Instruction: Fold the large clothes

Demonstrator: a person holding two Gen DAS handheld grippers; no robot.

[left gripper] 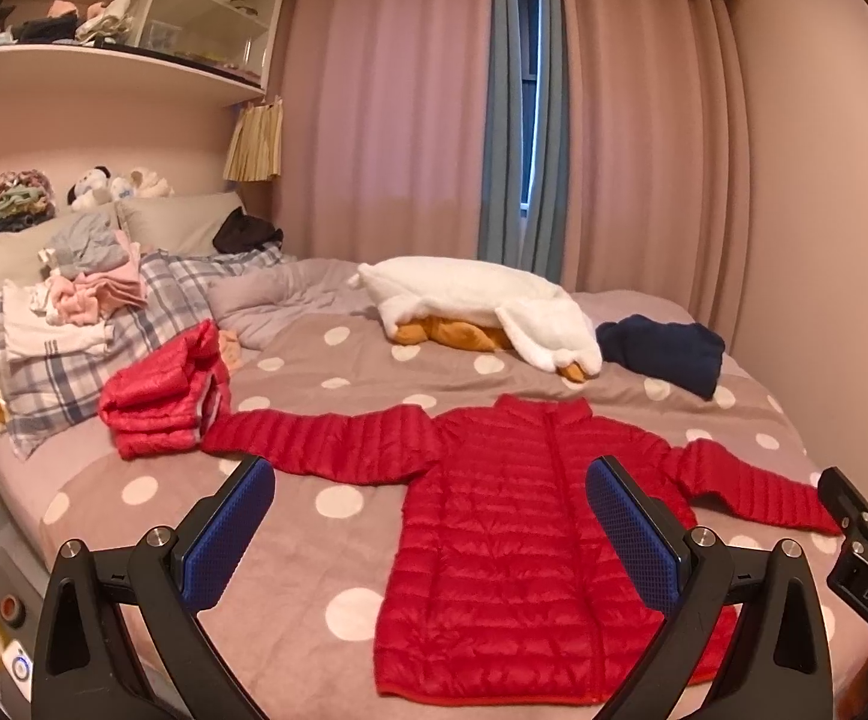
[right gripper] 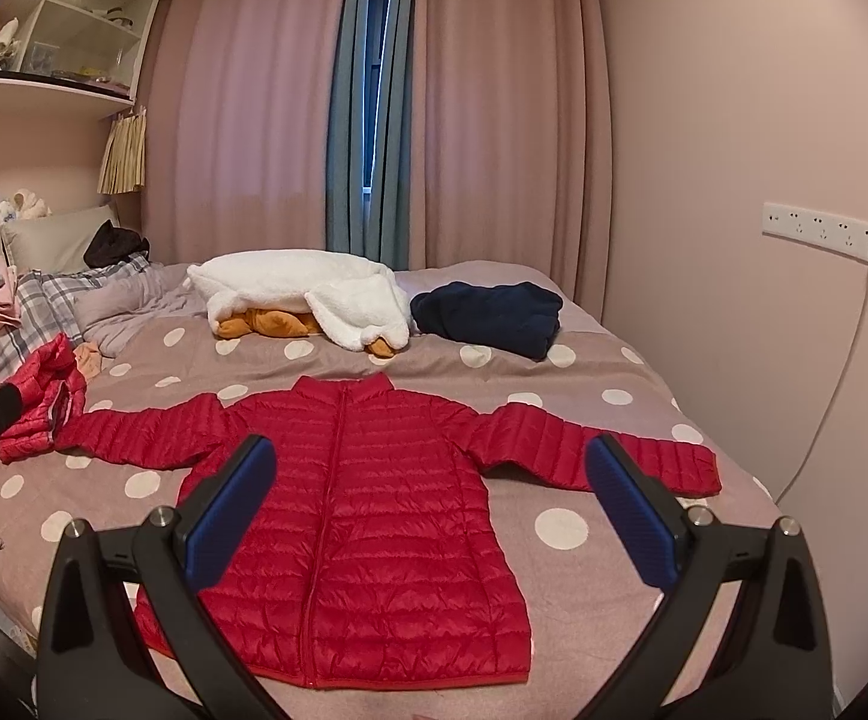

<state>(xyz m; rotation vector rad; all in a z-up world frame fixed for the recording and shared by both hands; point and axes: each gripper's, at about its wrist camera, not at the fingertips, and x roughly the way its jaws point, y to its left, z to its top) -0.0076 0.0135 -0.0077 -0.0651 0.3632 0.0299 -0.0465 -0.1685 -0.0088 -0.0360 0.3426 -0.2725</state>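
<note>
- Jacket (right gripper: 368, 516), red and quilted, lies flat on my bed (right gripper: 583, 540), front up, zipped, both sleeves spread out to the sides, collar towards the curtains (right gripper: 493, 120).
- My left tongs (left gripper: 431, 516) are released: the two blue-padded fingers (left gripper: 230, 534) stand wide apart and grip nothing. They hang over the near edge of the bed, above the bare spotted cover and the left half of the jacket, not touching it.
- My right tongs (right gripper: 431, 510) are likewise released, fingers (right gripper: 631, 516) well apart with nothing between them, held above the jacket's middle and right side, clear of the cloth.
- Only the left view shows the pile of folded clothes (left gripper: 74, 300) on the checked pillow (left gripper: 74, 384), the full shelf (left gripper: 104, 60) above the headboard, and the floor beside the bed at the lower left. It also catches my right tongs at the far right edge, close to the jacket's right cuff.
- Only the right view shows the socket strip (right gripper: 823, 234) on the side wall with a white cable (right gripper: 835, 372) running down from it, and the whole right sleeve to its cuff. A dark part of my left tongs shows at its left edge.
- Both views show a second red quilted garment (left gripper: 164, 402), folded, lying just beside the jacket's left cuff, a white fleece blanket (right gripper: 302, 294) over something orange, and a dark blue garment (right gripper: 487, 312) near the far right of the bed.
- Both tongs point forward along the bed, level with each other, side by side.
</note>
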